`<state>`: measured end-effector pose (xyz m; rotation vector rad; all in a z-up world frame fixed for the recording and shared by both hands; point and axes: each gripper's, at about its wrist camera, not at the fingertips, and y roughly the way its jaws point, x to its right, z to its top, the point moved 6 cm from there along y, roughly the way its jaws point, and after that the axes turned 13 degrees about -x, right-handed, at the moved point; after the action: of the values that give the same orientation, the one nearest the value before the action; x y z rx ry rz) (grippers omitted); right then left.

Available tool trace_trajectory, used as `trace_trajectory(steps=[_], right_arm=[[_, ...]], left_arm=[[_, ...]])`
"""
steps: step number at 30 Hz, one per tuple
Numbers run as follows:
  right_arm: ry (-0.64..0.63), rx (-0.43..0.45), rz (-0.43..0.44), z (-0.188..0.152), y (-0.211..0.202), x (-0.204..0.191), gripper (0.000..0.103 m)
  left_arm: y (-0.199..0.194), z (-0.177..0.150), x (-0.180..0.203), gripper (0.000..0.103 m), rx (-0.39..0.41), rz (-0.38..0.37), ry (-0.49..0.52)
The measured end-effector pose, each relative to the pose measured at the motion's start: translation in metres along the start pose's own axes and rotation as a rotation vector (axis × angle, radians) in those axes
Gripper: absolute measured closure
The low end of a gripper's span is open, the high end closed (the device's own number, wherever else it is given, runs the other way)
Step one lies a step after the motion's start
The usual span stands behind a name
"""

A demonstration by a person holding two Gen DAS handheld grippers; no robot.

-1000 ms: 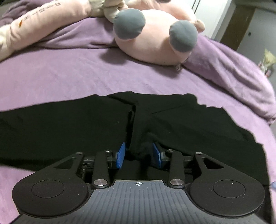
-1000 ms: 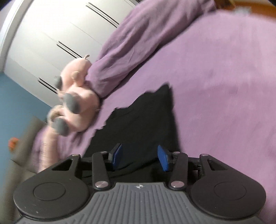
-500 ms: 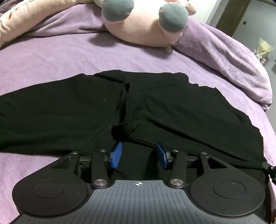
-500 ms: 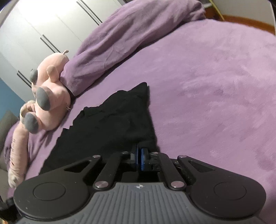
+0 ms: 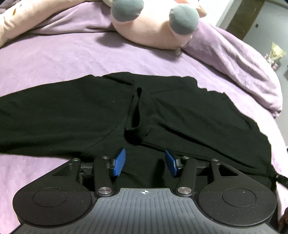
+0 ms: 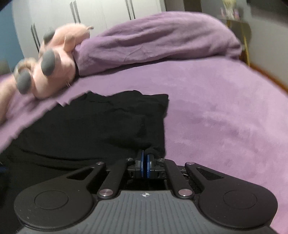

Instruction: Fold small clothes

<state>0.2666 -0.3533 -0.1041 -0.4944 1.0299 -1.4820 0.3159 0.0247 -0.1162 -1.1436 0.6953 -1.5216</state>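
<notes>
- Your left tongs point(image 5: 145, 162) are hovering low over the near edge of the black garment point(image 5: 72, 115); their blue pads point(image 5: 119, 162) are standing apart and the jaws are opening, with dark cloth lying below the gap but neither pad pressing on it.
- Your right tongs point(image 6: 145, 162) are pressed almost together, and their jaws are easing apart slightly; a bunched fold at the near right corner of the black garment point(image 6: 90, 129) is meeting the pad tips and appears to be pinched there.
- The black garment is lying spread flat on the bed point(image 5: 63, 59), which is covered in purple fabric. In the left wrist view it is stretching from the left edge of the picture across to the far right, and a narrow raised fold point(image 5: 135, 111) is running down its middle towards the left tongs.
- In the right wrist view the garment's right edge is running straight away from the right tongs, with bare purple bed point(image 6: 225, 111) just beside it.
- A pink plush toy point(image 5: 153, 32) with grey feet is resting on the bed beyond the garment, well apart from it.
- A heaped purple blanket point(image 6: 162, 39) is lying along the far side of the bed, touching the plush toy point(image 6: 57, 64).
- White wardrobe doors point(image 6: 100, 12) are standing behind the bed; the right wrist view is blurring at its left side.
</notes>
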Motion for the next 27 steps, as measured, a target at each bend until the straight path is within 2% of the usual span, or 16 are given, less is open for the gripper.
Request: trace_trajectory(steps=[1, 3, 8, 10, 12, 14, 16, 18, 20, 24, 27], right_arm=[[0.045, -0.002, 0.048, 0.0, -0.003, 0.004, 0.095], [0.081, -0.011, 0.079, -0.001, -0.003, 0.011, 0.096], [-0.001, -0.032, -0.03, -0.002, 0.003, -0.002, 0.098], [-0.016, -0.043, -0.03, -0.001, -0.002, -0.009, 0.089], [-0.027, -0.029, -0.011, -0.003, -0.014, -0.015, 0.058], [-0.03, 0.017, 0.049, -0.009, -0.031, -0.026, 0.04], [-0.04, 0.045, 0.14, -0.018, -0.048, -0.04, 0.039], [-0.027, 0.033, 0.251, -0.03, -0.058, -0.052, 0.035], [0.006, -0.025, 0.338, -0.044, -0.059, -0.063, 0.035], [0.11, -0.17, 0.395, -0.078, -0.049, -0.075, 0.035], [0.129, -0.213, 0.412, -0.098, -0.047, -0.081, 0.035]], left_arm=[[-0.001, 0.0, -0.001, 0.045, 0.003, -0.008, -0.009], [0.0, 0.003, 0.0, 0.042, 0.007, -0.02, -0.016], [0.013, 0.009, -0.001, 0.04, -0.011, 0.036, -0.026], [0.011, 0.008, -0.003, 0.04, -0.006, 0.035, -0.035], [0.003, 0.003, -0.006, 0.037, 0.006, -0.01, -0.036], [-0.008, -0.005, -0.013, 0.032, 0.017, -0.082, -0.056], [-0.022, -0.015, -0.027, 0.028, 0.028, -0.155, -0.105], [-0.038, -0.028, -0.049, 0.027, 0.047, -0.192, -0.182], [-0.058, -0.039, -0.081, 0.026, 0.088, -0.203, -0.265], [-0.096, -0.054, -0.157, 0.026, 0.188, -0.142, -0.44], [-0.117, -0.065, -0.22, 0.03, 0.256, -0.129, -0.621]])
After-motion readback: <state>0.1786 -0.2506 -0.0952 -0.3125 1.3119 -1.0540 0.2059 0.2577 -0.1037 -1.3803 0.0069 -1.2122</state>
